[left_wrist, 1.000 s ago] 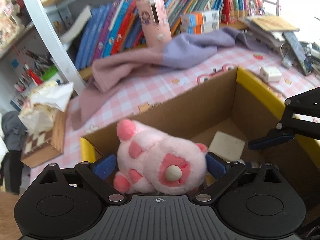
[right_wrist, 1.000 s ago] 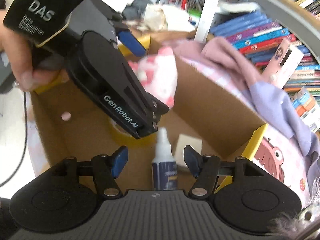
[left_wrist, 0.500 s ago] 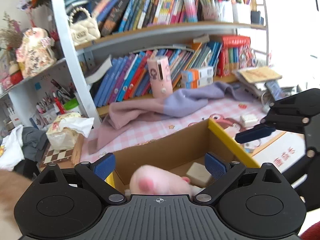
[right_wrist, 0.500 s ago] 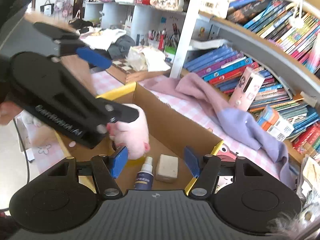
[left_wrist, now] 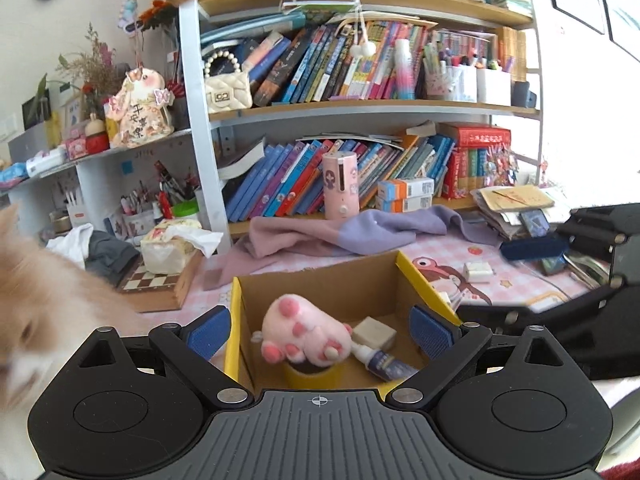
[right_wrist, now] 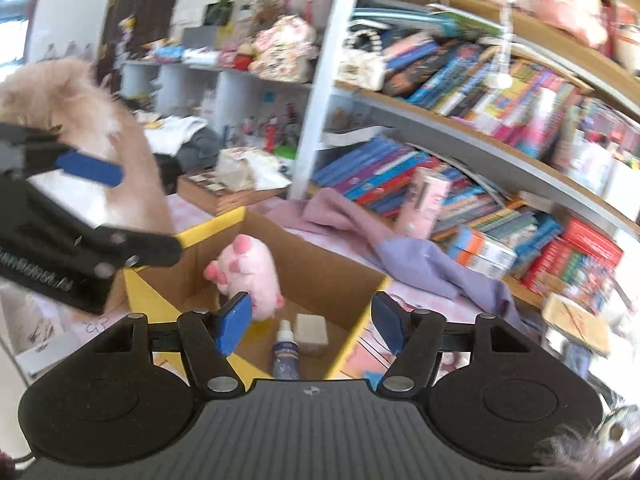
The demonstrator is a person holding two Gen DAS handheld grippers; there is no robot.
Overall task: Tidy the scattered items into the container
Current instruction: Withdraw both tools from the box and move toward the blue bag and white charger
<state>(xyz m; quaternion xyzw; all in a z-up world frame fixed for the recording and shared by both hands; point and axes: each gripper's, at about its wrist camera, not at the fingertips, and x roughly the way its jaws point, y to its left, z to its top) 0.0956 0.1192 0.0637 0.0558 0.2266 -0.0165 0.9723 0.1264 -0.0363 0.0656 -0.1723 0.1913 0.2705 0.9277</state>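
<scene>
The cardboard box (left_wrist: 316,286) with yellow flaps stands open on the pink checked table. Inside it a pink plush toy (left_wrist: 306,336) rests on a yellow tape roll (left_wrist: 314,376), beside a small spray bottle (left_wrist: 384,362) and a white block (left_wrist: 376,332). My left gripper (left_wrist: 320,330) hovers above and in front of the box, open and empty. The right wrist view shows the same box (right_wrist: 320,268), plush (right_wrist: 248,276) and bottle (right_wrist: 285,356). My right gripper (right_wrist: 311,322) has its jaws opening, with nothing between them.
A fluffy cream-furred animal (left_wrist: 44,304) is close at the left, behind my left gripper. A pink-and-purple cloth (left_wrist: 340,234), a pink cylinder (left_wrist: 341,184) and a small white box (left_wrist: 476,272) lie beyond the box. A tissue box on a chessboard (left_wrist: 164,276) stands left; bookshelves fill the back.
My left gripper let go of the pink plush, which now lies in the box. Both grippers have pulled back and up from the box. The right jaws stand slightly wider.
</scene>
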